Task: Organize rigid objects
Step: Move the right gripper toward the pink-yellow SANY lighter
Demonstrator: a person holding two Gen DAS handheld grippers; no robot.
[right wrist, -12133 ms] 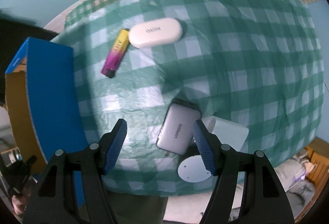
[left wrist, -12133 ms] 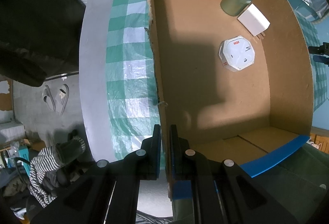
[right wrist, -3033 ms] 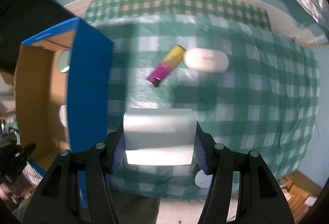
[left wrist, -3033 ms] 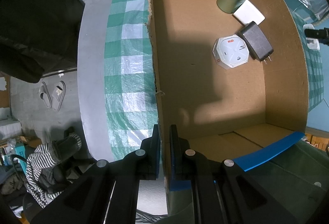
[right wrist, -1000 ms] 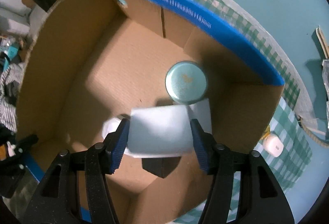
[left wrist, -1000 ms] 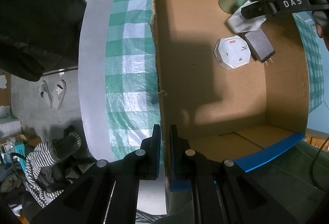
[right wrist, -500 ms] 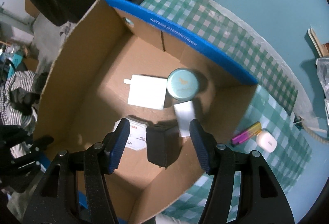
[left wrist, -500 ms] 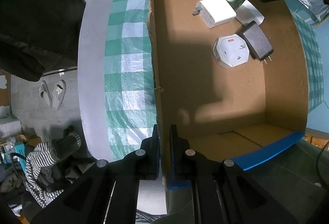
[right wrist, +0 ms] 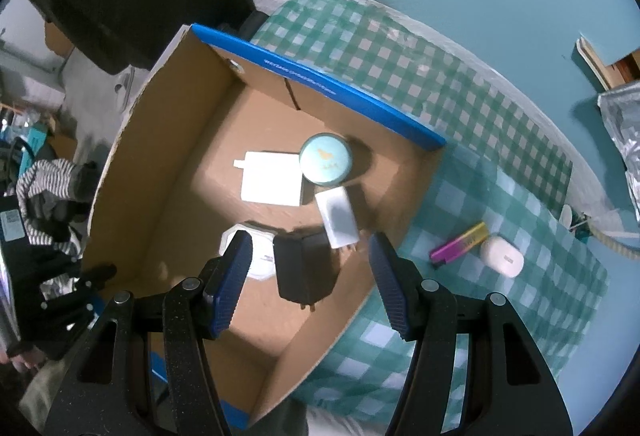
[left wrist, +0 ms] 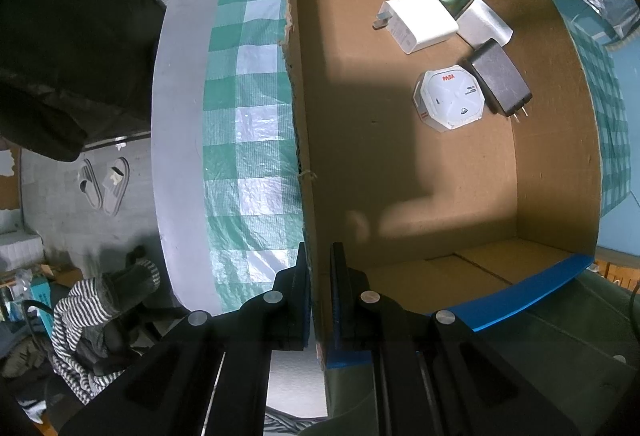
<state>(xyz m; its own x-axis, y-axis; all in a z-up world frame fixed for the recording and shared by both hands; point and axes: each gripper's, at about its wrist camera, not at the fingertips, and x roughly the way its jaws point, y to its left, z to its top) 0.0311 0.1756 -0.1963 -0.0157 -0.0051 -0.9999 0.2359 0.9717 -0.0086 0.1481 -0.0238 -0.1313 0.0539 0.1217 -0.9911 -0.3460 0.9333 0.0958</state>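
**Chargers sit in the cardboard box**

Cardboard box (left wrist: 556,139) stands on the green checked cloth (left wrist: 248,139). The left gripper (left wrist: 319,290) pinches its side wall (fingers tight together). Inside lie a white charger (right wrist: 271,183), a round tin (right wrist: 326,158), a silver charger (right wrist: 337,216) and a black charger (right wrist: 303,270). The right gripper (right wrist: 310,282) hangs above, fingers wide apart, holding nothing.

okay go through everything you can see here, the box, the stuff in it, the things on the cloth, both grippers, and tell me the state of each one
cardboard box: open-topped, wall clamped by the left gripper.
left gripper: shut on the box wall.
right gripper: open, empty, above the box.
round tin: upright, lid on, in the box.
white charger: flat, beside the tin.
silver block: lying in the box.
black adapter: flat, prongs out.
white hexagonal box: flat, closed.
lighter: on the cloth.
white case: closed, on the cloth.
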